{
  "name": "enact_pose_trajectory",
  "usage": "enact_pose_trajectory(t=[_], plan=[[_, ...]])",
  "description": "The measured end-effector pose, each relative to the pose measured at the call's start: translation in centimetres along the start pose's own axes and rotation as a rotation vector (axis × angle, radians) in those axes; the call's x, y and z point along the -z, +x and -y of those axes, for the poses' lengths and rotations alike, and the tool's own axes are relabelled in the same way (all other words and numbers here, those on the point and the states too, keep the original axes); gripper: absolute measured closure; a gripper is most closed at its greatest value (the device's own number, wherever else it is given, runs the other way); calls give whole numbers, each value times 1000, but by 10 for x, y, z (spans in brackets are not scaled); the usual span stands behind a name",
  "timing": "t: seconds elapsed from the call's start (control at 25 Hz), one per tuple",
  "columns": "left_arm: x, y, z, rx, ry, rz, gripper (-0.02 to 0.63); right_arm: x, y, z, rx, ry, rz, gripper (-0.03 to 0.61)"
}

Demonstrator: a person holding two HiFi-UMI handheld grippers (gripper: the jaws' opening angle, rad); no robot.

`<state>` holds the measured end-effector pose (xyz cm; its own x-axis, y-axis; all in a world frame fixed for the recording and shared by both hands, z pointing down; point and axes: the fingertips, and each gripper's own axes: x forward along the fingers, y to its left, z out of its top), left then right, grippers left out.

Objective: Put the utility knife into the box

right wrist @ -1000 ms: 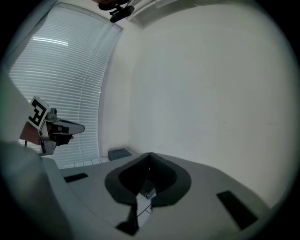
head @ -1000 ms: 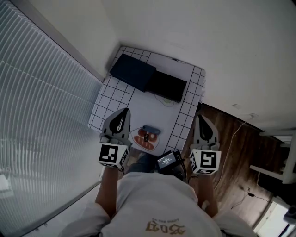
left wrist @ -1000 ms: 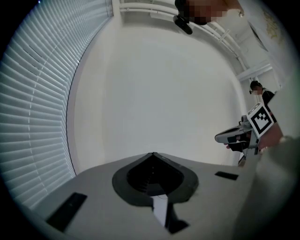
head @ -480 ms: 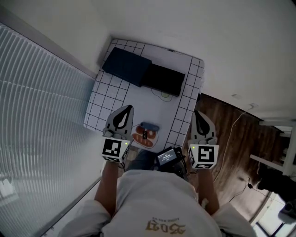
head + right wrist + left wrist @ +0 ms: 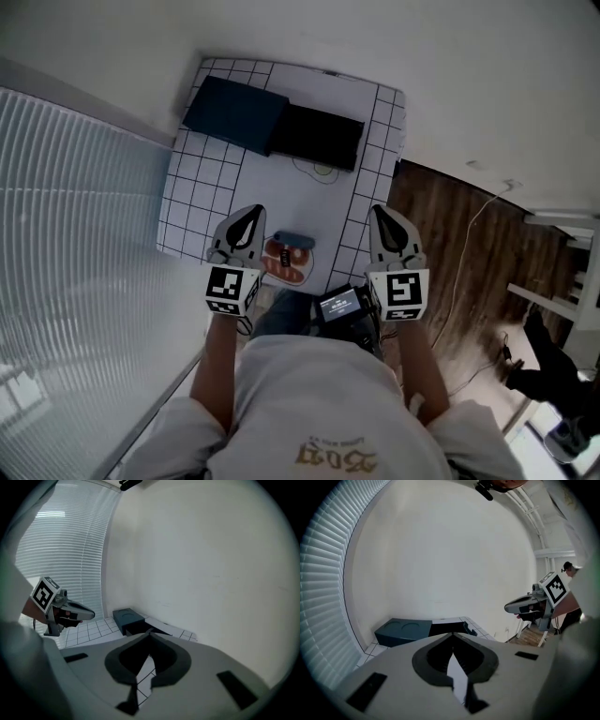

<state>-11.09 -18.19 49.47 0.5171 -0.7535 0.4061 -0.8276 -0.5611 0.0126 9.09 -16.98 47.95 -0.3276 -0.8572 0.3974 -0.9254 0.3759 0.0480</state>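
The table is white, with a grid of dark lines round a plain middle. It stands in a corner of the room: a white wall runs along the table's far side, slatted blinds close off its left side, and wood floor lies along its right side with a thin cable across it.

At the table's far end a blue box sits in the left corner. A black box touches its right side.

At the table's near edge lie a red-orange piece with a small dark mark and a blue piece touching its far side. These are the only loose items on the table. They are too small to tell which is the knife, and neither is in a box.

The plain strip of table between those pieces and the boxes is bare, so there is open room along the table's middle.

The left gripper hangs over the table's near-left part, just left of the red-orange piece. Its jaws are clenched tip to tip on nothing, as its own view shows.

The right gripper hangs at the table's right edge, partly over the floor. Its jaws also meet with nothing between them.

The near table edge is close against the person's body.
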Motion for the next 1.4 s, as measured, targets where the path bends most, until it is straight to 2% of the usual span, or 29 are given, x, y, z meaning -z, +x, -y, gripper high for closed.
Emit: enact_pose_trajectory(t=[0.2, 0.4, 0.68, 0.88, 1.04, 1.28, 1.36, 1.4], plan=[[24, 8, 5, 30, -22, -50, 606, 22, 5, -9, -28, 1, -42, 572], [51, 15, 11, 78, 21, -115, 606, 46, 12, -20, -53, 37, -88, 571], [84, 23, 26, 150, 15, -191, 606, 70, 22, -31, -88, 67, -136, 571], [105, 27, 36, 217, 53, -264, 606, 84, 29, -35, -102, 95, -164, 572], [126, 29, 43, 273, 138, -332, 604, 92, 32, -39, -120, 105, -183, 571], [148, 22, 72, 452, 355, -400, 604, 104, 32, -45, -131, 126, -210, 571], [151, 21, 80, 505, 379, -412, 563, 107, 32, -47, -136, 129, -218, 571], [152, 21, 83, 533, 382, -419, 523, 108, 31, -49, -140, 131, -222, 571]])
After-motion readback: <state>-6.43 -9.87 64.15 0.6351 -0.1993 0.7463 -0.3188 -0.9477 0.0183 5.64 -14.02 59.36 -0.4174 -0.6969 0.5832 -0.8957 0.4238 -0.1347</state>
